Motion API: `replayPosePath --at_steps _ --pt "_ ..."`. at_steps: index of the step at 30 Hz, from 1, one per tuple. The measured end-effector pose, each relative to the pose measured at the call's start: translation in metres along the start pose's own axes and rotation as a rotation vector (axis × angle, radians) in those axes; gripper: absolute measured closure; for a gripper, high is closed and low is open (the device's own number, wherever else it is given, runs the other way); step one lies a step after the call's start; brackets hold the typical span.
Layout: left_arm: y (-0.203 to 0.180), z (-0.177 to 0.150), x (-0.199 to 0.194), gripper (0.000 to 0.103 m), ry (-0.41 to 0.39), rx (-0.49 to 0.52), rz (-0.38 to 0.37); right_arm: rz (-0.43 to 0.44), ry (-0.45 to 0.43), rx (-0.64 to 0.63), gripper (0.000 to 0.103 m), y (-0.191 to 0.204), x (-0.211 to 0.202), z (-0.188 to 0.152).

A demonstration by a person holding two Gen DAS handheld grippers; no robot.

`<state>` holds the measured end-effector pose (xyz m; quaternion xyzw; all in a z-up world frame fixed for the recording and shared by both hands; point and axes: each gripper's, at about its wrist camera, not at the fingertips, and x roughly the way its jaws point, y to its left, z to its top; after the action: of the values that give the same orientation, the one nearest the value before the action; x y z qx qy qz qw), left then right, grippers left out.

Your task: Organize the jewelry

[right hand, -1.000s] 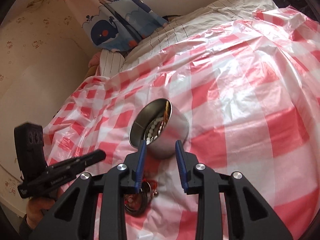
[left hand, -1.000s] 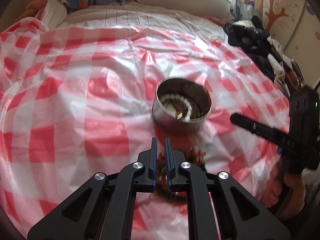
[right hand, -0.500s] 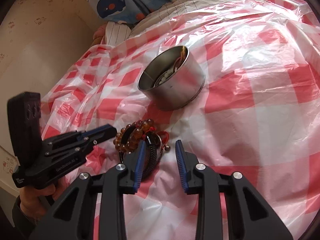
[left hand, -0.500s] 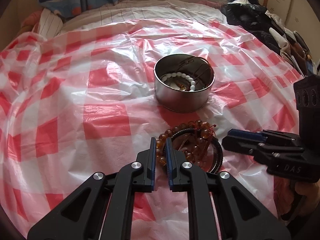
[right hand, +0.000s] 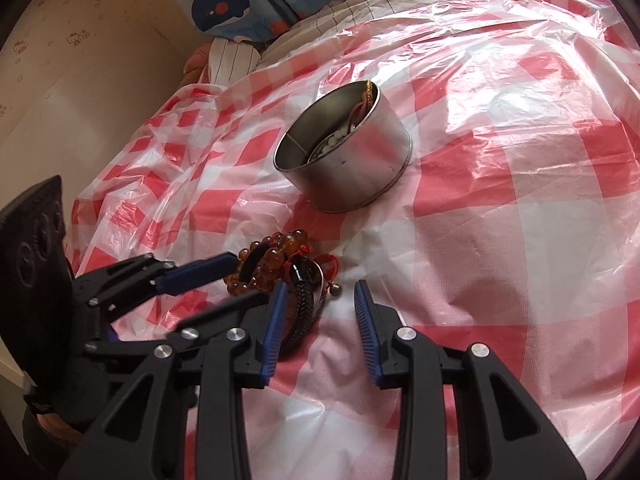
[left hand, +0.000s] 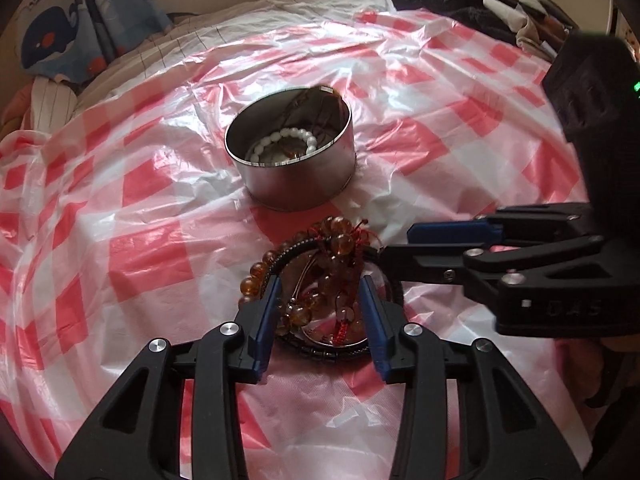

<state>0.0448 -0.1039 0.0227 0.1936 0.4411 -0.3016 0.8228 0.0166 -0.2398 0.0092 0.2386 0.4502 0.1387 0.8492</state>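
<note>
Red-and-white checked plastic sheet [left hand: 140,248] covers the bed. We note a round metal tin [left hand: 296,176] at centre, a white bead bracelet [left hand: 280,140] lying inside. At 6 o'clock of the tin, just beside it, sits a tangle: amber bead bracelets [left hand: 332,240] over a black braided bangle [right hand: 302,304]. Our left gripper [left hand: 320,308] has just been opening; its jaws stand apart astride the amber beads, not pressing them. Our right gripper [right hand: 318,308], also just widening, stands released with nothing pinched, its left finger beside the bangle at the tangle's 3 o'clock edge.
</note>
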Motion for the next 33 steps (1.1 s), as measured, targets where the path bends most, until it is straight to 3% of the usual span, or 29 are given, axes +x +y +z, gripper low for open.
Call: replayPosePath --at_steps 1,4,12,23,27,30,33 --pt "0.001 0.000 0.003 0.078 0.001 -0.002 -0.001 0.000 -0.002 0.000 0.064 0.000 0.000 0.000" --pt "0.008 0.000 0.004 0.093 0.008 -0.030 -0.006 0.002 -0.009 0.007 0.063 -0.002 -0.002 0.001" --pt "0.042 0.006 -0.028 0.093 -0.080 -0.183 -0.147 0.018 -0.015 -0.039 0.061 0.006 -0.001 0.001" --pt "0.068 0.006 -0.044 0.093 -0.143 -0.298 -0.142 0.005 -0.011 -0.132 0.058 0.031 0.025 0.017" --pt "0.074 0.006 -0.047 0.093 -0.152 -0.317 -0.138 0.002 -0.040 -0.161 0.073 0.037 0.025 0.018" --pt "0.074 0.006 -0.047 0.093 -0.155 -0.317 -0.137 0.009 -0.073 -0.177 0.094 0.039 0.019 0.018" --pt "0.074 0.005 -0.047 0.093 -0.152 -0.319 -0.133 0.028 -0.090 -0.190 0.099 0.042 0.014 0.018"
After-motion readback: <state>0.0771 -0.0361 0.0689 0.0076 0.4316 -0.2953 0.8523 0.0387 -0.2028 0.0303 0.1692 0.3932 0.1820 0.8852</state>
